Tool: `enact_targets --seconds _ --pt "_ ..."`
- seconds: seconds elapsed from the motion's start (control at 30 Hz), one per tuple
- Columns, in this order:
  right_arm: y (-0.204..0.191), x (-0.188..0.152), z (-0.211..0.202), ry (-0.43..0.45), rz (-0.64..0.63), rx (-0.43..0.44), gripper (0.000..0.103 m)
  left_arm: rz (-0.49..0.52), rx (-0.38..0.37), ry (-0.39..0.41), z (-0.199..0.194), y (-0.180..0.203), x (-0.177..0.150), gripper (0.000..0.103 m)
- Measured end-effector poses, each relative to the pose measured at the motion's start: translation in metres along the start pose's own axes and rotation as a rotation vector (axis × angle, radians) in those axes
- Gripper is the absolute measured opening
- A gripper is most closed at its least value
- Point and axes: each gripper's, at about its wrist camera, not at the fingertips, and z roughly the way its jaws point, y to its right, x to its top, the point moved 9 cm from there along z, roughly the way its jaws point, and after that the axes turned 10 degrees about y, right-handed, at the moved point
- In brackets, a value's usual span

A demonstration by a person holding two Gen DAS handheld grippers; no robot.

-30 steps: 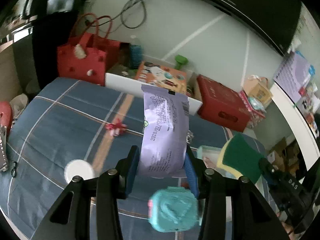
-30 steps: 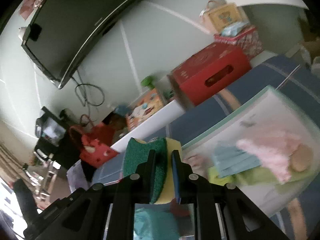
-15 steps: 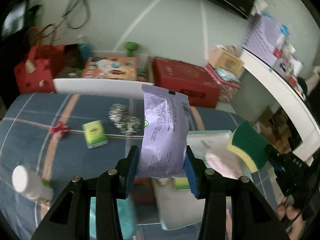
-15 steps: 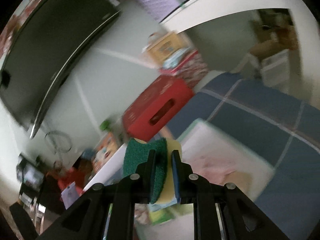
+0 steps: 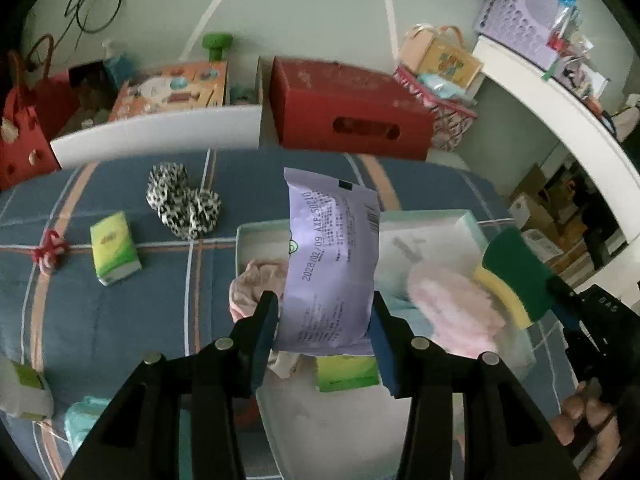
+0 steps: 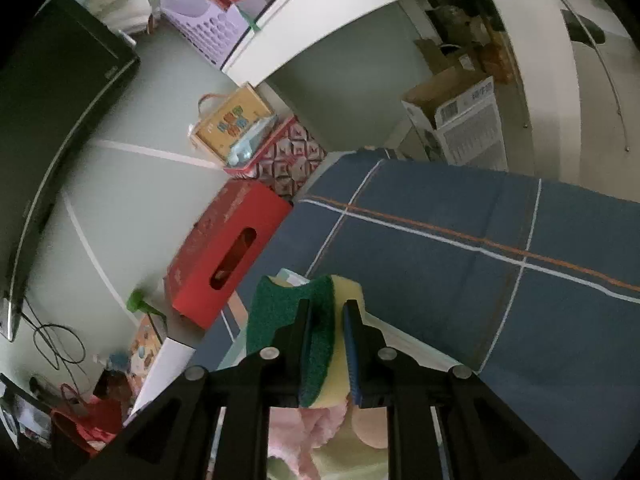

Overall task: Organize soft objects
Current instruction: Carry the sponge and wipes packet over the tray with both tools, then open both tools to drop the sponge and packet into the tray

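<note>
Above the white tray (image 5: 472, 216) on the blue plaid bed (image 5: 120, 312), your left gripper (image 5: 324, 320) has its fingers clenched on a lilac packet (image 5: 332, 264), while your right gripper (image 6: 326, 344) pinches a green-and-yellow sponge (image 6: 296, 312) over the tray's right end.

From close above, the white tray (image 5: 472, 216) on the blue bedspread (image 5: 120, 312) is viewed steeply downward by the left wrist fisheye, while the red box (image 6: 224, 256), shared at frame left, is seen obliquely by the right.
</note>
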Motion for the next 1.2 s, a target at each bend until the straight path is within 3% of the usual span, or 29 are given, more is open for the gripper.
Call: enact_targets --seconds 0.4,0.53,0.67,0.83,0.97,1.13,1.2 --pt "-0.002 -0.018 0.03 -0.039 -0.019 -0.013 0.018 -0.052 0.033 -0.059 0.036 -0.017 -0.016 0.047" --pt "-0.003 -0.018 0.029 -0.044 -0.035 -0.03 0.02 -0.05 0.036 -0.074 0.037 -0.016 -0.018 0.054" --pt "-0.007 -0.012 0.022 -0.037 -0.066 -0.046 0.02 -0.055 0.029 -0.072 0.028 -0.014 -0.014 0.064" --pt "-0.022 -0.001 0.007 -0.022 -0.133 -0.053 0.02 -0.039 0.061 -0.055 0.011 -0.018 -0.004 0.067" --pt "-0.045 0.005 -0.007 -0.018 -0.198 -0.018 0.02 -0.023 0.077 -0.033 -0.008 -0.023 0.006 0.067" --pt "-0.078 -0.007 -0.017 -0.074 -0.288 0.052 0.02 0.005 0.124 -0.01 -0.032 -0.043 0.018 0.07" --pt "-0.09 -0.014 -0.02 -0.092 -0.341 0.061 0.023 0.027 0.158 0.009 -0.043 -0.055 0.023 0.08"
